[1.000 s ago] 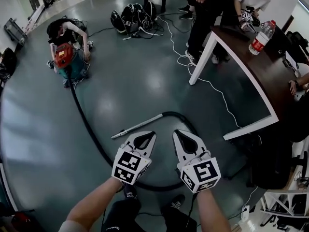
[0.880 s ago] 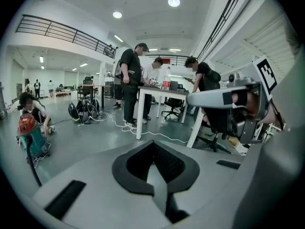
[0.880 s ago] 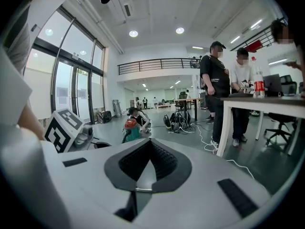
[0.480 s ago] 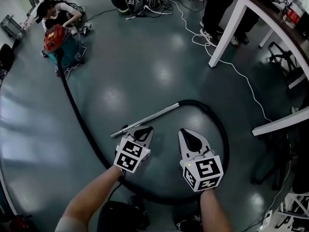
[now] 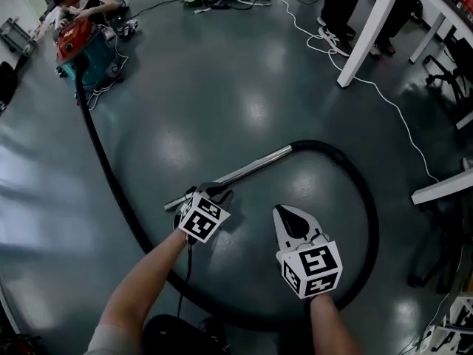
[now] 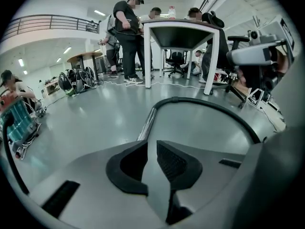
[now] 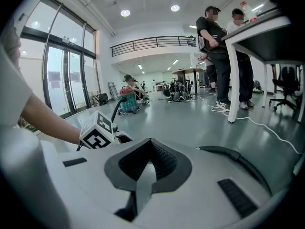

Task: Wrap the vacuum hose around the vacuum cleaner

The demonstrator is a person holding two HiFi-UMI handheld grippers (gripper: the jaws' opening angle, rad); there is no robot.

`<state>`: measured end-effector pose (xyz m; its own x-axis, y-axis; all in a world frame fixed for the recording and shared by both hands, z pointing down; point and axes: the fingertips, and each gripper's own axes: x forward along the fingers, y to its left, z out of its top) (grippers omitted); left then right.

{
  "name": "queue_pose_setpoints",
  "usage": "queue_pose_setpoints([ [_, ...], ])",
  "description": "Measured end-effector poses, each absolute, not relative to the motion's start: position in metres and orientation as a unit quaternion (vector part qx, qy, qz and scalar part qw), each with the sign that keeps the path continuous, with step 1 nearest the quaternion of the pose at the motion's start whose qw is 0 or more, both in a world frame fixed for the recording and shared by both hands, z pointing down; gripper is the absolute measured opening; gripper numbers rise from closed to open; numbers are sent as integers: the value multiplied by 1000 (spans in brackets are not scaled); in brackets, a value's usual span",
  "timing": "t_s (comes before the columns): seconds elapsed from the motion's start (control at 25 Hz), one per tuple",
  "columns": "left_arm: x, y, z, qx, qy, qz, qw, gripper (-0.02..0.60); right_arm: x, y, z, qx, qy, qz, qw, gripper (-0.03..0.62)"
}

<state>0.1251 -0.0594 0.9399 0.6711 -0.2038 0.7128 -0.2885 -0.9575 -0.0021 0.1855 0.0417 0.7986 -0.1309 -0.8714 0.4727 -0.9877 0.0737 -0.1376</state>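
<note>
your left gripper [image 6: 150, 146] hangs over the near end of the metal wand [image 5: 229, 176]. its jaws have just been opening to a narrow gap, and nothing is between them. the right gripper [image 5: 287, 214] is fully closed and empty. the vacuum hose [image 5: 325, 145] lies in a wide loop on the floor, running from the wand round your right side and back to the vacuum cleaner [image 5: 81, 46], which is well apart at far left. spread the left jaws wider, set them across the wand, then close firmly. the wand end appears to lie flat, though the gripper partly hides it.
</note>
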Motion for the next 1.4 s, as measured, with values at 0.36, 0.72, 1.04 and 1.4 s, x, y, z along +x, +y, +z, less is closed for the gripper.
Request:
queue_pose_setpoints([
  [0.36, 133, -104, 1035, 895, -98, 431, 52, 185, 184, 26, 856, 640, -722, 220, 144, 0],
  [0.72, 140, -129, 1097, 867, -50, 493, 45, 265, 193, 42, 893, 644, -710, 235, 163, 2],
  [1.04, 145, -126, 1098, 866, -26, 496, 64, 231, 207, 54, 901, 658, -694, 243, 166, 2],
  [1.4, 144, -107, 1087, 861, -38, 505, 32, 176, 212, 72, 892, 663, -691, 236, 163, 2],
])
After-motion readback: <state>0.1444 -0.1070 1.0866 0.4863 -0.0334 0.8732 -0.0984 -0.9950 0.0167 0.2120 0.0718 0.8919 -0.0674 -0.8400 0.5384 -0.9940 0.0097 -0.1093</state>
